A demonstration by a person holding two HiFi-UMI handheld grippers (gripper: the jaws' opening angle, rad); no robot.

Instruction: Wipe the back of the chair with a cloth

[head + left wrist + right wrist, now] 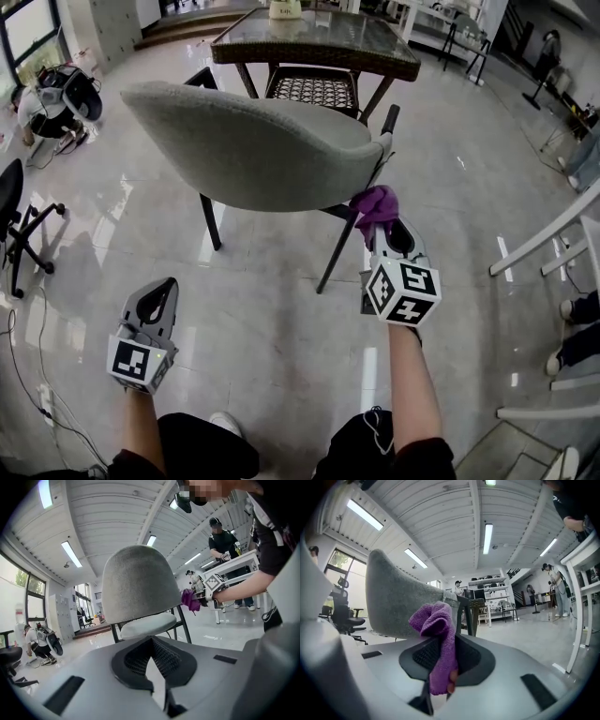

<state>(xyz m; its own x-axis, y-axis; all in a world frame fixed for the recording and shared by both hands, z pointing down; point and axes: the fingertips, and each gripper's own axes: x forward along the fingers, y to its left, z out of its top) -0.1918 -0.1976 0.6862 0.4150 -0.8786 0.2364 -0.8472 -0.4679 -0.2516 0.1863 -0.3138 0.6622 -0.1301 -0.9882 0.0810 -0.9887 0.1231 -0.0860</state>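
Note:
A grey upholstered chair [253,141] with black legs stands in front of me, its curved back [138,582] turned my way. My right gripper [386,223] is shut on a purple cloth [375,203], held at the right edge of the chair back. In the right gripper view the cloth [438,641] hangs bunched between the jaws, with the grey back [396,603] just to its left. My left gripper [161,295] is low on the left, well short of the chair, shut with nothing in it. The left gripper view shows the cloth [190,600] beside the chair.
A wicker table with a glass top [319,42] stands behind the chair, a wicker chair [314,89] tucked under it. An office chair [17,220] is at the far left, white frames [553,253] at the right. People stand by a white table [234,569]. The floor is glossy tile.

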